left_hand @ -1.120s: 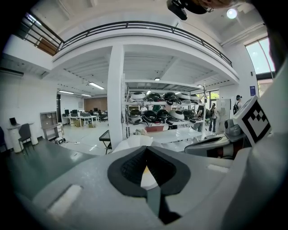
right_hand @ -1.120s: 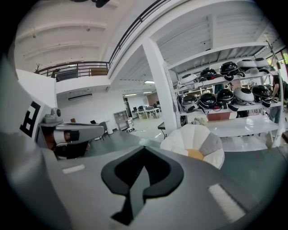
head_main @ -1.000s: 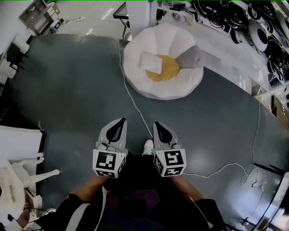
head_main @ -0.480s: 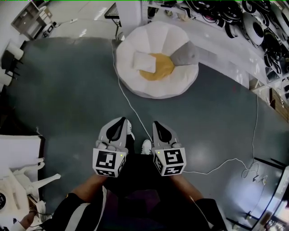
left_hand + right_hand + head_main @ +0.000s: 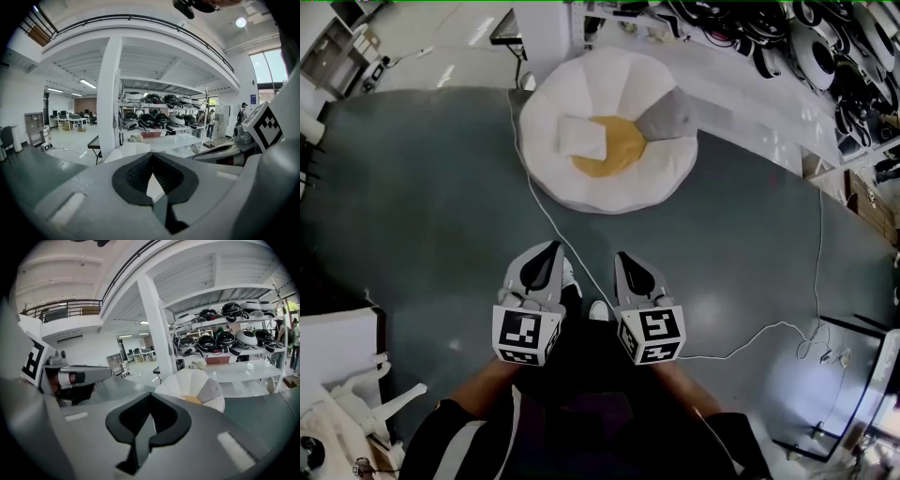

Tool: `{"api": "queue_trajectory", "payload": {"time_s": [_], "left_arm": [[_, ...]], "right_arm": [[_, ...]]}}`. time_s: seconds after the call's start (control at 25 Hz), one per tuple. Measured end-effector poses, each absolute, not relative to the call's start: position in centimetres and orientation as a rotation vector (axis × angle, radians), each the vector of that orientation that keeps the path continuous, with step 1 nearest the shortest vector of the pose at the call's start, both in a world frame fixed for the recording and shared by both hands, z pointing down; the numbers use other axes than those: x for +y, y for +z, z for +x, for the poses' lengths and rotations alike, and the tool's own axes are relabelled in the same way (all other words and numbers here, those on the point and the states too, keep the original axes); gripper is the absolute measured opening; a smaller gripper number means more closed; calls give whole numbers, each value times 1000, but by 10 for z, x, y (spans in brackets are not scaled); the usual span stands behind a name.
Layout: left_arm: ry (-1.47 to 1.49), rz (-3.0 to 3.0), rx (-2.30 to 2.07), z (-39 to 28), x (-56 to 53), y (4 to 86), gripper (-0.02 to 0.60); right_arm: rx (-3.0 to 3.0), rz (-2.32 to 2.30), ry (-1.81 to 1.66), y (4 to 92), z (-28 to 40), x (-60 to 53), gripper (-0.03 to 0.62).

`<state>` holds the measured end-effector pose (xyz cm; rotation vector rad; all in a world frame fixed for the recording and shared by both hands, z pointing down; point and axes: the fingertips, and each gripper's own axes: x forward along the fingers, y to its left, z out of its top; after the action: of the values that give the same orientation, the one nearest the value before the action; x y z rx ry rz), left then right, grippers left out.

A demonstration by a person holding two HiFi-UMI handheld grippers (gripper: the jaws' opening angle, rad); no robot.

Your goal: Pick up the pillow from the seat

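A square white pillow (image 5: pixel 582 137) lies on the left part of a round, petal-shaped seat (image 5: pixel 609 194) that is white with a yellow middle and one grey petal. The seat stands on the grey floor well ahead of both grippers. My left gripper (image 5: pixel 551 247) and right gripper (image 5: pixel 622 256) are held side by side at waist height, pointing toward the seat, both shut on nothing. In the right gripper view the seat (image 5: pixel 199 380) shows beyond the shut jaws (image 5: pixel 151 397). The left gripper view shows only the seat's white rim (image 5: pixel 129 151) over the shut jaws (image 5: pixel 152 157).
A white cable (image 5: pixel 551 217) runs across the floor from the seat's left side past my feet (image 5: pixel 598 309) to the right. Shelves of round black and white devices (image 5: pixel 825 47) line the back right. A white pillar (image 5: pixel 539 28) stands behind the seat, and white furniture (image 5: pixel 337 328) stands at the lower left.
The seat with the pillow has shifted left and slightly down in the head view as the person walks toward it. Both grippers keep their pose, shut.
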<state>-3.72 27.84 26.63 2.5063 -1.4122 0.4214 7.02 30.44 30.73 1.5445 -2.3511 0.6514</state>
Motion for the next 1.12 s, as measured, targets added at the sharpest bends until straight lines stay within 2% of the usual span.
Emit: {"api": "queue_trajectory", "payload": {"time_s": [0.6,1.12], "left_arm": [[367,2496,-1337,-76,147,282,2],[317,2469,-1373,-127,86,285,2]], "right_arm": [[-2261,1605,660,315,37,181,2],[-2242,1593,588,306,-2,114,2]]}}
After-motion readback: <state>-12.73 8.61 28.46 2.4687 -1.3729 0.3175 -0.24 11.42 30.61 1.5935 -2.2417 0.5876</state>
